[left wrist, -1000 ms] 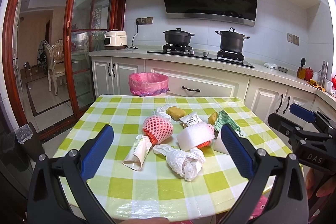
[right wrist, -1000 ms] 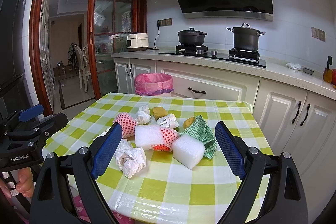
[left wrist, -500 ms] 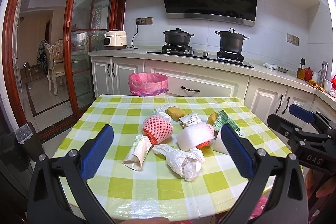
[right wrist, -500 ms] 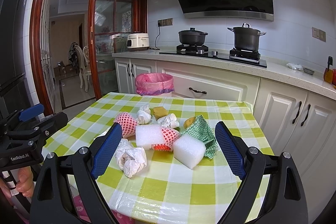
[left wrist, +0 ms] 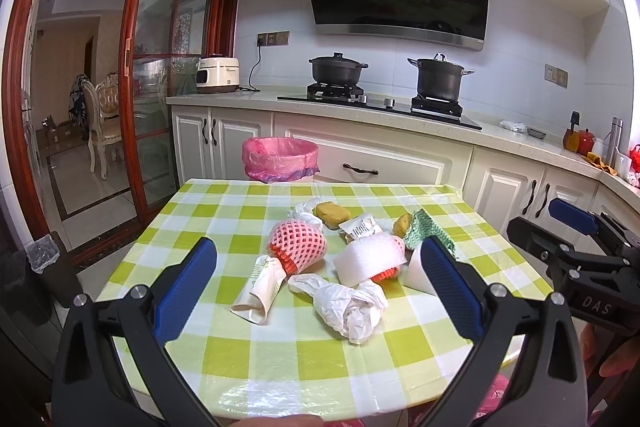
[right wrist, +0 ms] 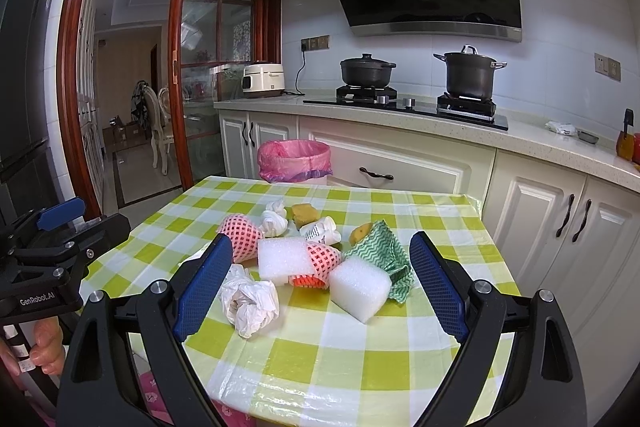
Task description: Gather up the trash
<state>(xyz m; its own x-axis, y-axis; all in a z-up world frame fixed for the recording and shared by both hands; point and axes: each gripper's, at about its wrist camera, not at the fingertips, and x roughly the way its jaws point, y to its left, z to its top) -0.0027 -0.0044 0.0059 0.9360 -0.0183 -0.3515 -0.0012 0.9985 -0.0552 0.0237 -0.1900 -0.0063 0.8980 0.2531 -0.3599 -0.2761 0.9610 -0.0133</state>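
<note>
Trash lies in a heap on the green-checked table (left wrist: 208, 223): a crumpled white plastic bag (left wrist: 348, 301) (right wrist: 250, 303), a pink foam net (left wrist: 297, 242) (right wrist: 239, 237), a rolled paper tube (left wrist: 262, 285), white foam blocks (left wrist: 370, 259) (right wrist: 360, 289), a green cloth (right wrist: 380, 259) and yellow sponges (left wrist: 332, 213). A bin with a pink liner (left wrist: 280, 159) (right wrist: 294, 159) stands beyond the table's far edge. My left gripper (left wrist: 320, 287) is open and empty, near the table's front edge. My right gripper (right wrist: 318, 285) is open and empty, to its right.
White cabinets and a counter (left wrist: 400, 123) with a stove and two black pots (left wrist: 338, 69) run behind the table. A glass sliding door (left wrist: 160, 75) opens at the left. A small dark bin (left wrist: 40, 267) stands on the floor at the left.
The right wrist view has shifted slightly, as if the right gripper eased a little to the left. The trash has not moved and both grippers stay open.
</note>
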